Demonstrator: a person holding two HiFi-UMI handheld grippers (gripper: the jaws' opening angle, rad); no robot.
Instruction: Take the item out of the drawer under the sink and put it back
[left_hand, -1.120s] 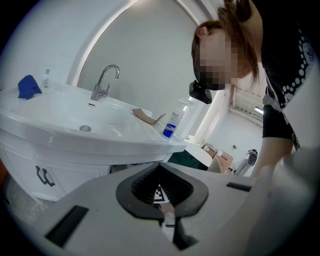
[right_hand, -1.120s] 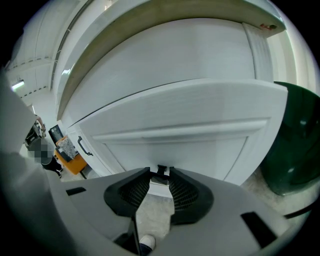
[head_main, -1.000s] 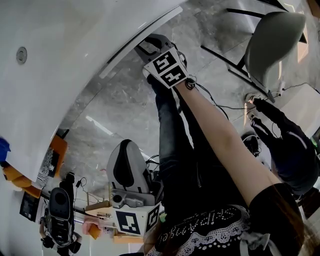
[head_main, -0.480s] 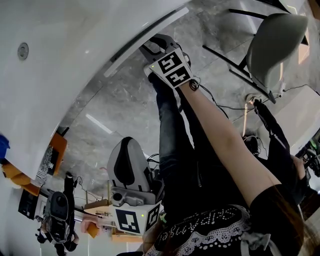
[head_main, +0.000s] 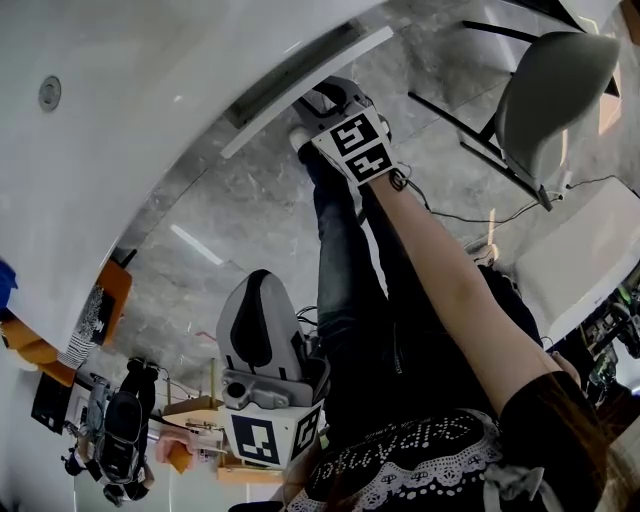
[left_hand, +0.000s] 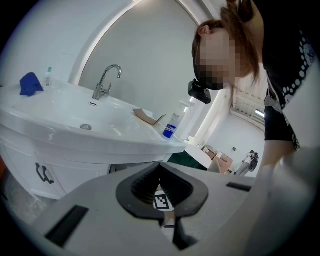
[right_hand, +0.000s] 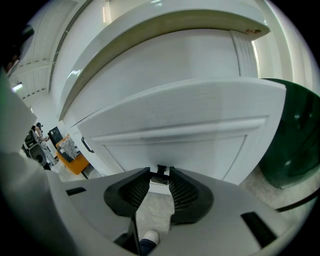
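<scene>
Drawer (right_hand: 175, 110) pulled further out, right gripper (right_hand: 160, 177) pinching handle (right_hand: 161, 169), left gripper (left_hand: 160, 169) closed, contents hidden.

A: What distinguishes the left gripper (left_hand: 160, 167) and right gripper (right_hand: 160, 172)?
B: Pale grey shells, black ribbed fingers (right_hand: 186, 192), each with a marker cube (head_main: 358, 148) in black-and-white squares.
A: And clothing?
B: Black short sleeve (head_main: 560, 420), white lace trim (head_main: 400, 472), dark trousers (head_main: 345, 290), white shoe (right_hand: 148, 237).

The right claw (right_hand: 160, 171), arm outstretched, clamps the drawer handle (right_hand: 161, 174). The left claw (left_hand: 160, 166) sits closed, well behind that handle.
</scene>
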